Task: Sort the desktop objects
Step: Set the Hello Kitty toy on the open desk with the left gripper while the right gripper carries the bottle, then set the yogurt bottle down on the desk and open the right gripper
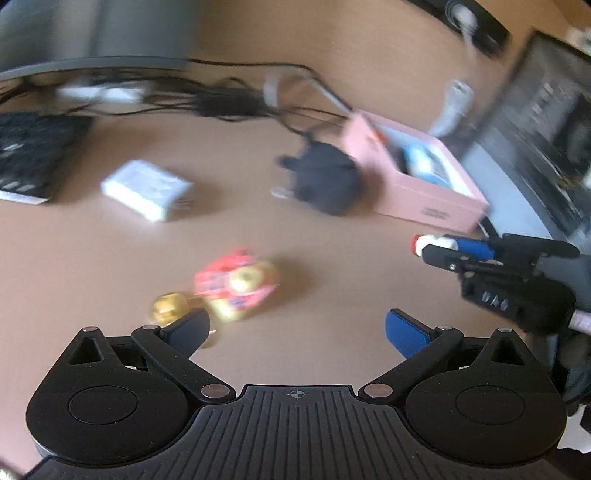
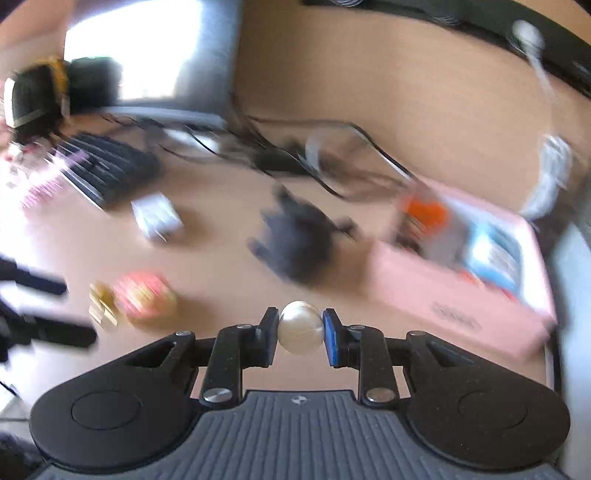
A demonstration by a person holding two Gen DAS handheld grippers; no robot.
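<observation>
The right gripper (image 2: pixel 300 334) was clamped on a pearl-white ball (image 2: pixel 300 327), its blue pads pressing the ball from either side, and it carried the ball clear above the brown desk (image 2: pixel 424 92). Nothing stood between the ball and the pink box (image 2: pixel 458 314), which lay just ahead and to the right of it, open on top with blue and orange things inside, too blurred to name.

The left gripper (image 1: pixel 297 332) hung with its jaws spread wide and nothing between them. Just past its left finger lay a red and gold ornament (image 1: pixel 236 286) with a gold trinket (image 1: pixel 170 306) touching it on the side away from the pink box (image 1: pixel 417 177). From that camera the right gripper (image 1: pixel 436 251) showed near the front corner of the box, tilted downward.

A dark plush toy (image 1: pixel 325 181) sat against the near-left side of the pink box, half covering that wall. Further left of the box, well apart from it, lay a white packet (image 1: pixel 147 190), and beyond that a black keyboard (image 1: pixel 33 155). Behind the box ran a tangle of black cables (image 1: pixel 229 99), and a monitor stand (image 1: pixel 92 33) rose at the far left. All was smeared by motion.
</observation>
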